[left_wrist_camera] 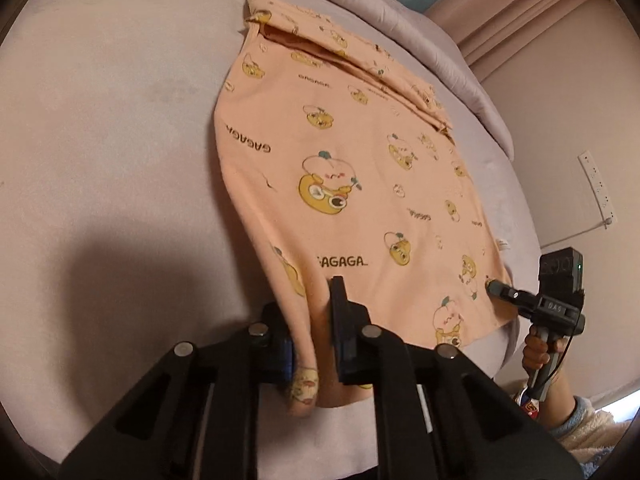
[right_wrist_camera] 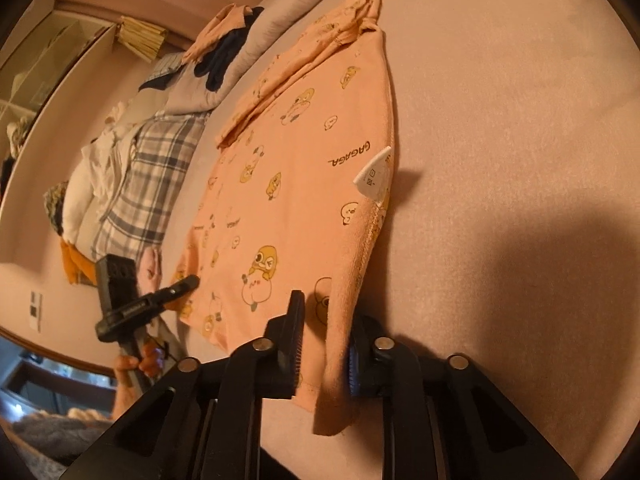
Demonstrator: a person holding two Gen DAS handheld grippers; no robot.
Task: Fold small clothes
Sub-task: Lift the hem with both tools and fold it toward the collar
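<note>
1. Pale lilac-pink bed fills both wrist views — a soft, matte surface bearing the garment; a rolled duvet of the same tone lies along its far edge.
2. Peach top printed with yellow cartoon figures and the word "GAGAGA" lies spread on the bed, its far end folded over on itself; a white care label sticks out at one side seam.
3. Room: pinkish walls, a white power strip hanging on the wall, and beside the bed a pile of other clothes, among them a plaid piece and a white one.
4. Left gripper points downward at the near hem; its fingers pinch one corner of the top, the cloth hanging bunched between them.
5. Right gripper, likewise angled downward, has its fingers pressed onto the other near corner — the fabric is drawn up into a fold.
6. Right hand, in a fleecy sleeve, wraps its gripper's handle.
</note>
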